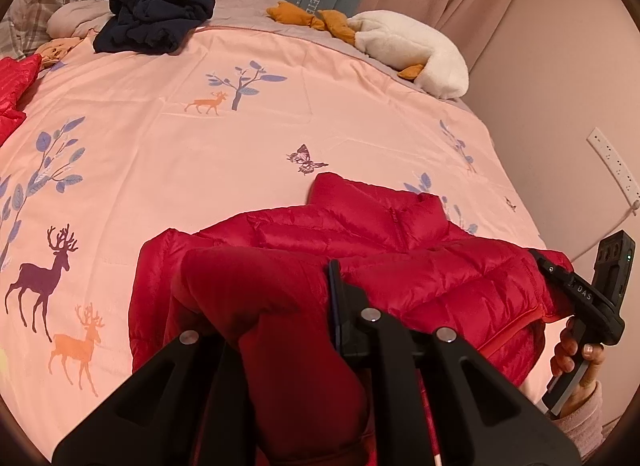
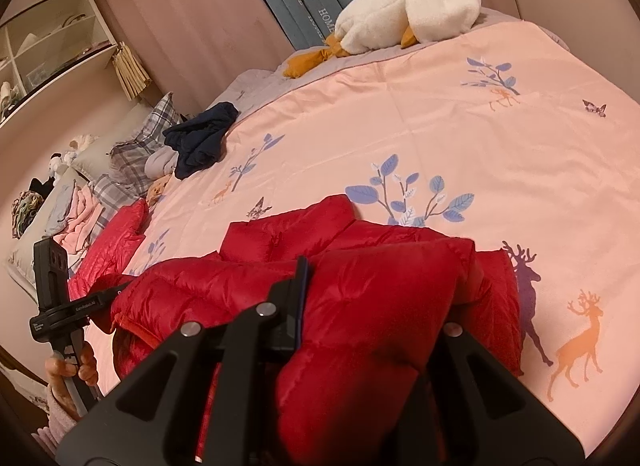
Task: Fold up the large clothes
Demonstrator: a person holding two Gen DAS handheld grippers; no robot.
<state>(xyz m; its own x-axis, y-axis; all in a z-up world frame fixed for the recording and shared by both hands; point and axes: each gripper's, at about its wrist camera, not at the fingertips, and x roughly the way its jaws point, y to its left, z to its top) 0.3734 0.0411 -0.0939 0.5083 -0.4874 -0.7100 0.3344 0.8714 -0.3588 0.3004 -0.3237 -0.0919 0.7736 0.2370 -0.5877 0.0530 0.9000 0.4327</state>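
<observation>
A wide bed covered by a pink quilt (image 1: 280, 125) printed with deer, trees and butterflies fills both views, and I judge it serves as the flat surface for the folding. The red puffer jacket (image 1: 400, 250), the garment I am folding, lies in the lower centre of each frame on the near part of the quilt, its collar pointing away from me. I hold one bunched side of it in each tool, which I take to be for carrying that edge over the rest of the jacket. My left gripper (image 1: 280, 318) is clamped on red fabric at the bottom of the left view, jaws nearly together with the cloth bulging over them. My right gripper (image 2: 372, 330) grips the other side the same way at the bottom of the right view. Each view also catches the opposite tool at its edge, with a hand (image 1: 576, 358) on the handle. In the upper part sit a white plush goose (image 1: 412, 53), a dark navy garment (image 1: 156, 17) in a heap, and a second red garment (image 2: 116, 242) cut off at the left edge. The jacket's sleeves and hem are hidden under the folds and the tools, and my fingertips are buried in cloth, so I cannot tell how many layers are caught.
</observation>
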